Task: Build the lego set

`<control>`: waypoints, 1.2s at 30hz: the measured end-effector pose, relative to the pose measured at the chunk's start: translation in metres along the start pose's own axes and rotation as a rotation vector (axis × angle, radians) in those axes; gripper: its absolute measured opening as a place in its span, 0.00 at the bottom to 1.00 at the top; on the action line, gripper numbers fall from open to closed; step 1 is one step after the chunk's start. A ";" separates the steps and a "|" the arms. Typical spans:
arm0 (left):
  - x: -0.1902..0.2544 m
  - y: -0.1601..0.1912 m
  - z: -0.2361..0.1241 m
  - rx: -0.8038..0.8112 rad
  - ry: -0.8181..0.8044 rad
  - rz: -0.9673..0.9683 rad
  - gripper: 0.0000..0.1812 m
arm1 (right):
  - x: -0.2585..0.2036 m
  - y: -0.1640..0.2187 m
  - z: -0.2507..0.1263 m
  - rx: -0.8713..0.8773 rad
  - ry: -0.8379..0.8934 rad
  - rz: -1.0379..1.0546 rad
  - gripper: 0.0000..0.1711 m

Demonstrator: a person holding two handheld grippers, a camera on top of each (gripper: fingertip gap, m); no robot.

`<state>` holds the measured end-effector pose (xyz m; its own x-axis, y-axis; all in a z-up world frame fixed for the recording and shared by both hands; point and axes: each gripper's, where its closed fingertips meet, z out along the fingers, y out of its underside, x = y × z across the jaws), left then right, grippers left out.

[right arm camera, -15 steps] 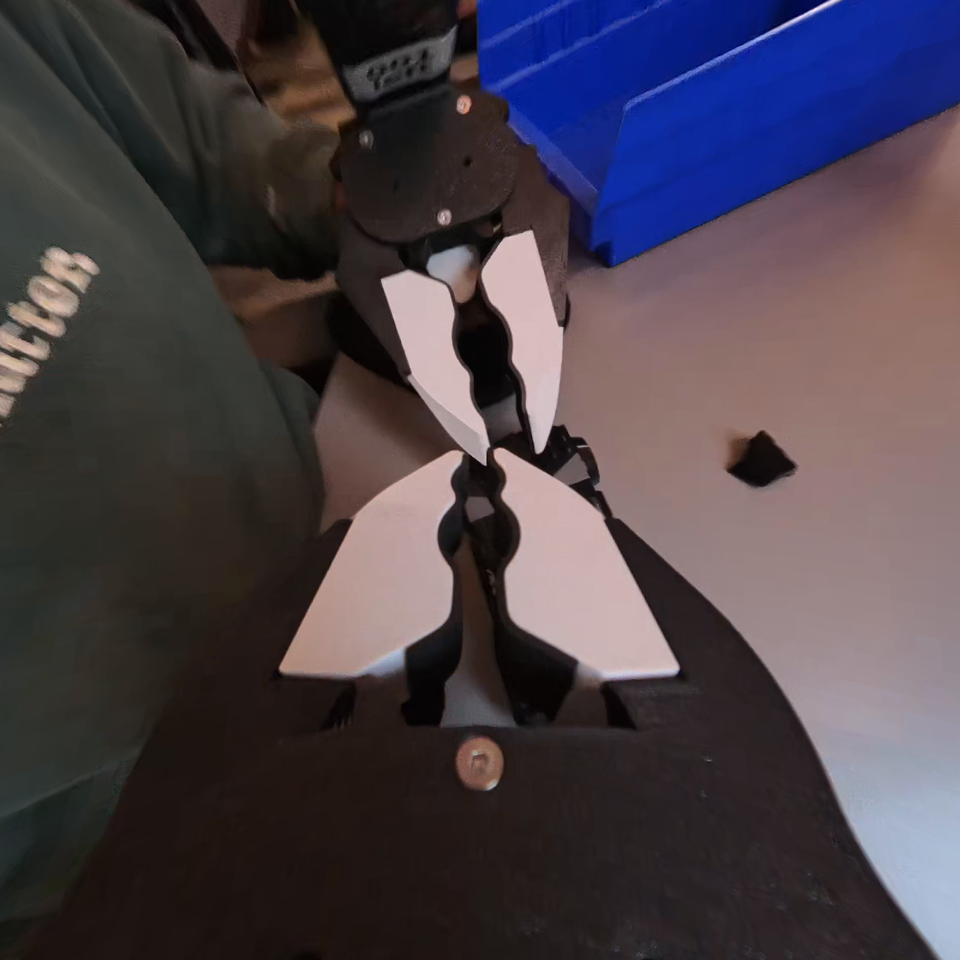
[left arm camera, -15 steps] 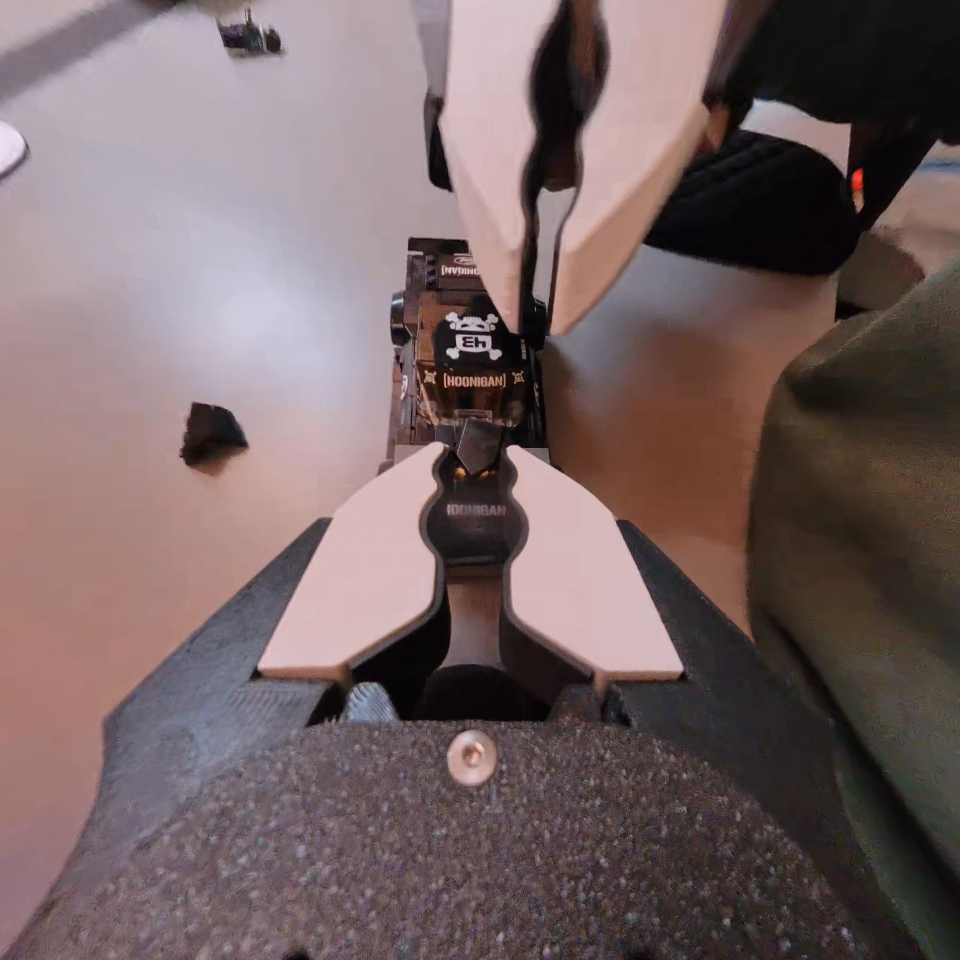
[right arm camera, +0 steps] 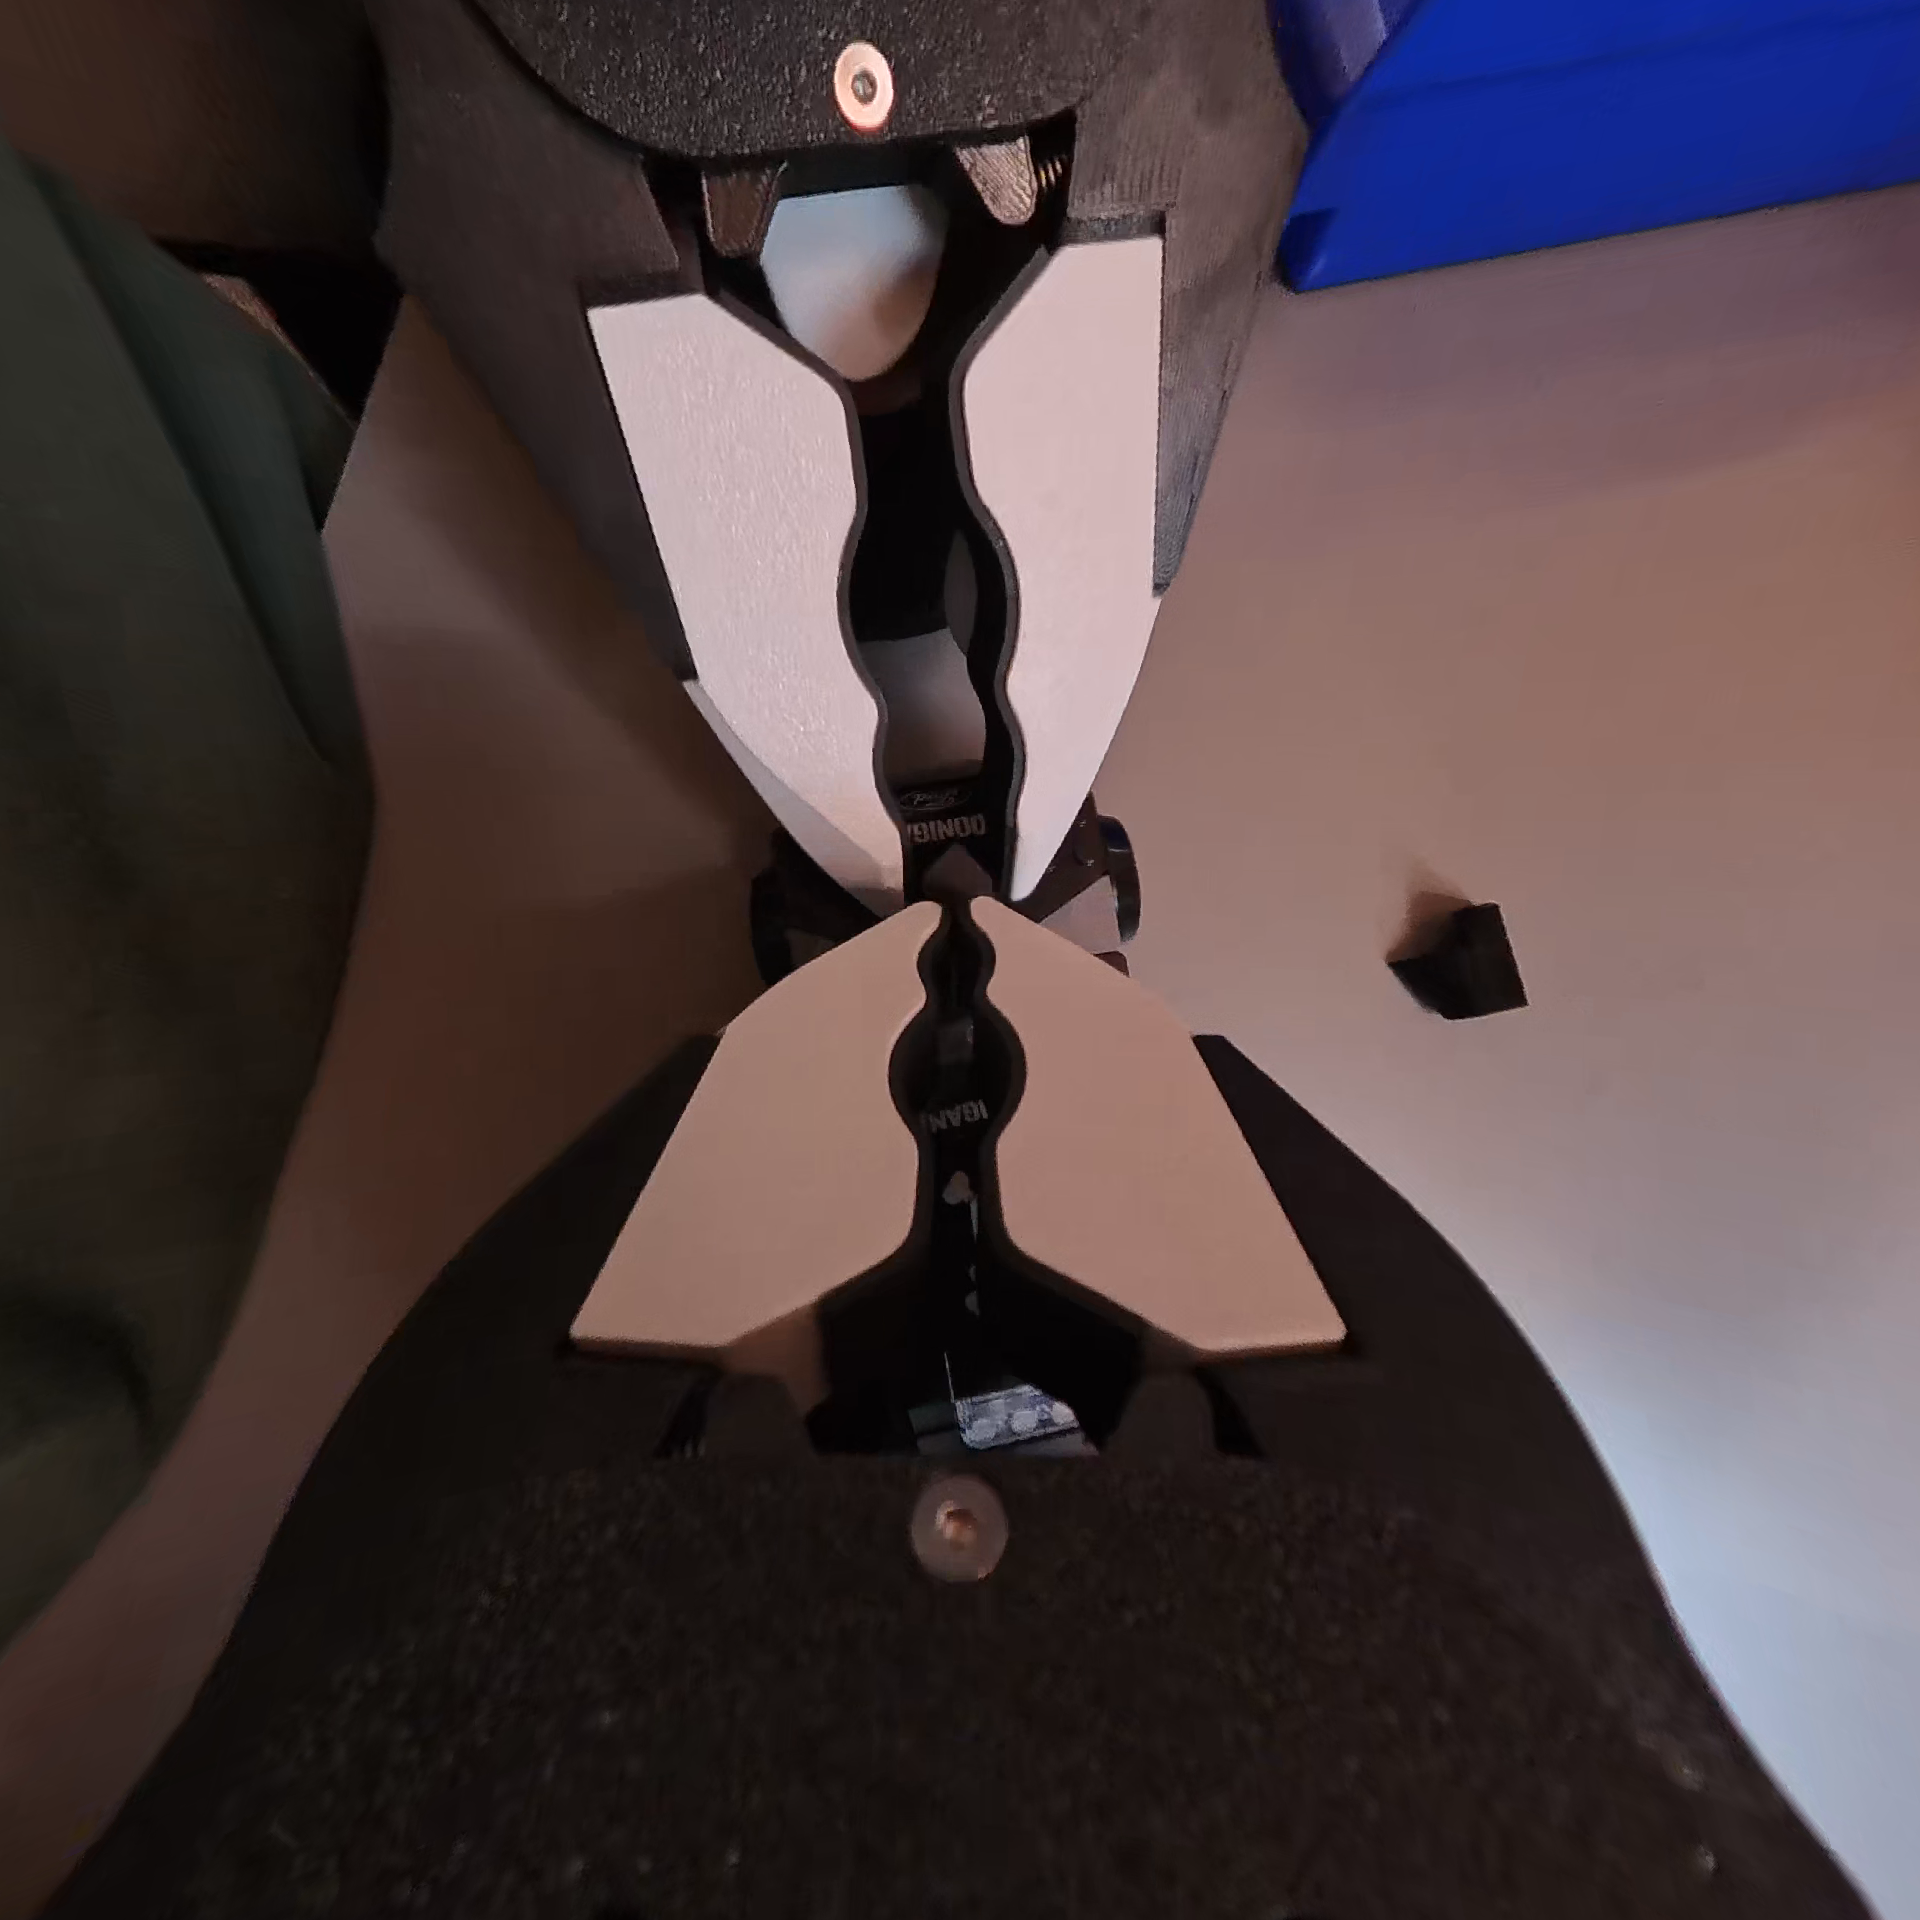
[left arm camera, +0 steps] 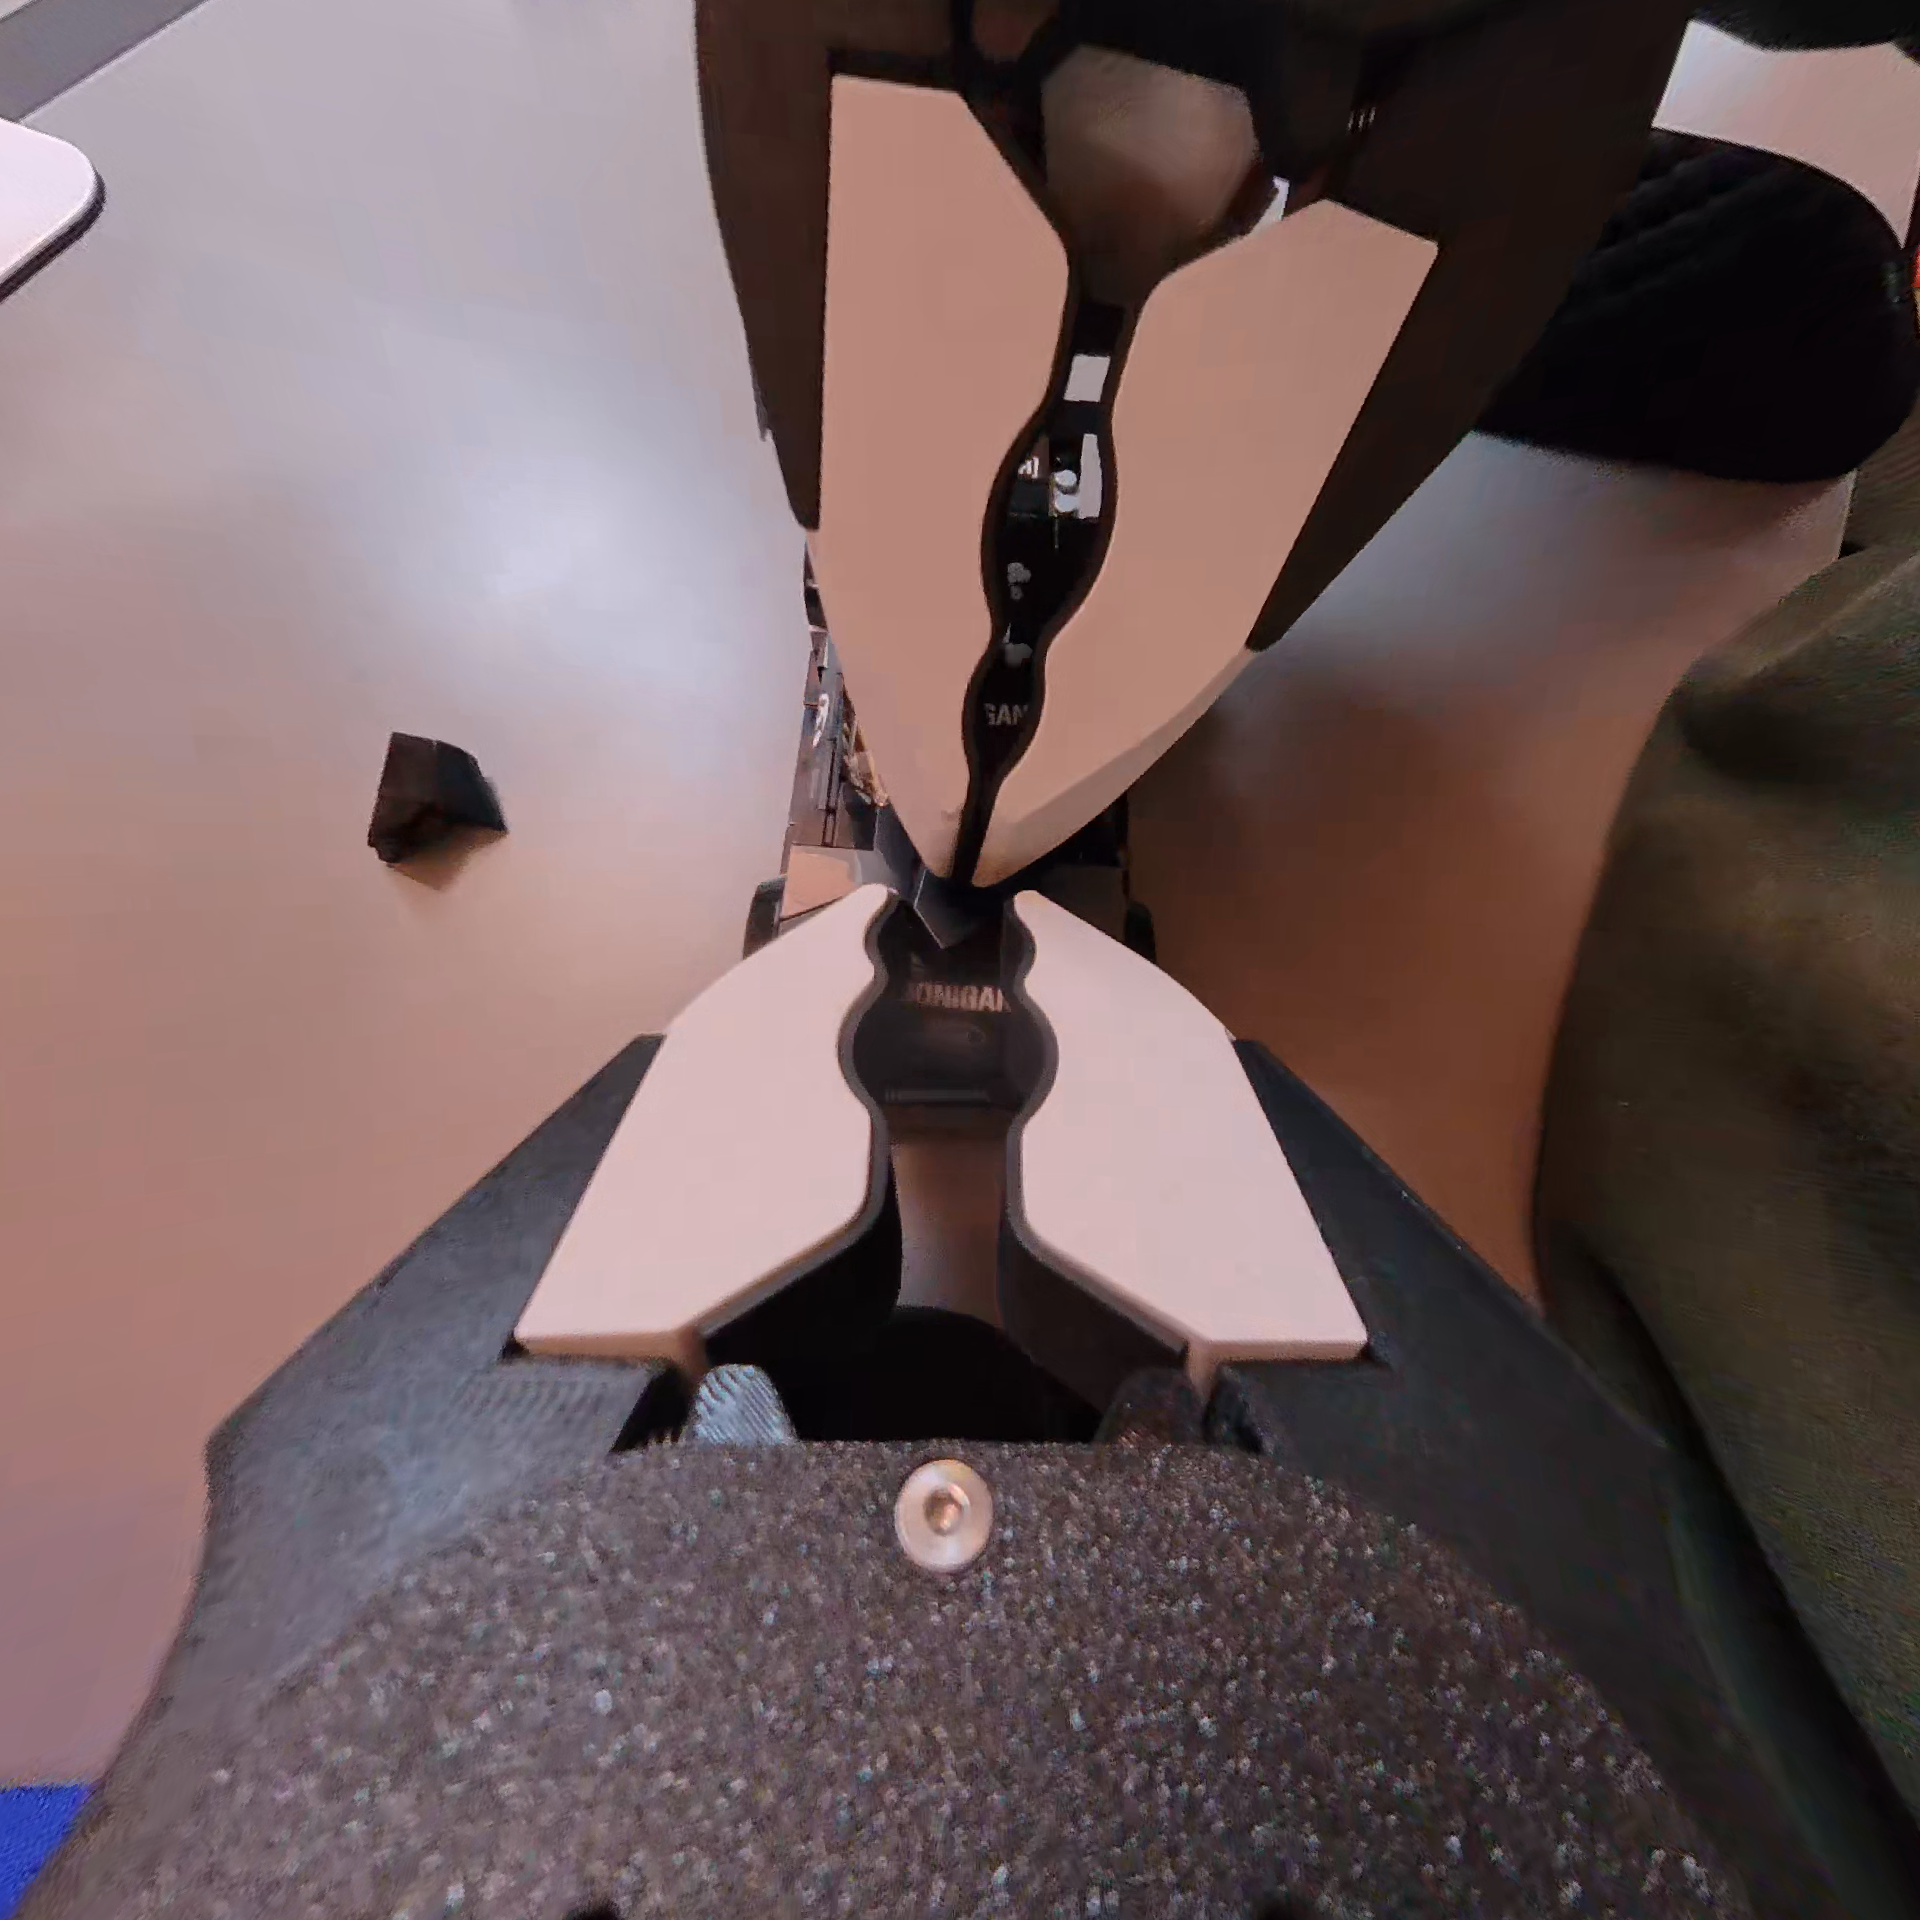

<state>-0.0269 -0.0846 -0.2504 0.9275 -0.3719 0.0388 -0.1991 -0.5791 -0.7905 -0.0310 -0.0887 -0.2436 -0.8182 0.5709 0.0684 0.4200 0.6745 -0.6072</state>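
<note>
A blue bin (right arm camera: 1600, 135) stands on the table (left arm camera: 364, 468) beyond the black Lego car (left arm camera: 951, 1023); only its outer wall shows, and its contents cannot be seen. The car sits on the table directly between the two grippers, which meet tip to tip above it. The left gripper (left arm camera: 948, 904) has its pale fingers (left arm camera: 727, 1132) spread a moderate way, set to either side of the car's near end; firm contact with the car cannot be confirmed. The right gripper (right arm camera: 956, 909) has its tips nearly together, pinching a small dark angled piece (left arm camera: 940, 909) just over the car's near end; the rest of the car lies beneath and between its fingers. A loose black brick (left arm camera: 426, 795) lies on the table well apart from the car, on the bin's side. A green sleeve (left arm camera: 1745, 1091) crowds the car's opposite flank. Open table surface extends past the loose brick; a pale rounded object's corner (left arm camera: 42, 208) shows far off beyond it.
</note>
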 end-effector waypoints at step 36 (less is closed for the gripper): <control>-0.001 -0.002 0.003 0.008 -0.022 0.072 0.09 | 0.001 0.000 0.001 -0.051 -0.044 0.094 0.00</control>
<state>-0.0262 -0.0812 -0.2503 0.9177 -0.3960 -0.0315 -0.2628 -0.5457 -0.7957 -0.0326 -0.0888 -0.2442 -0.7900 0.6127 -0.0224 0.5143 0.6424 -0.5682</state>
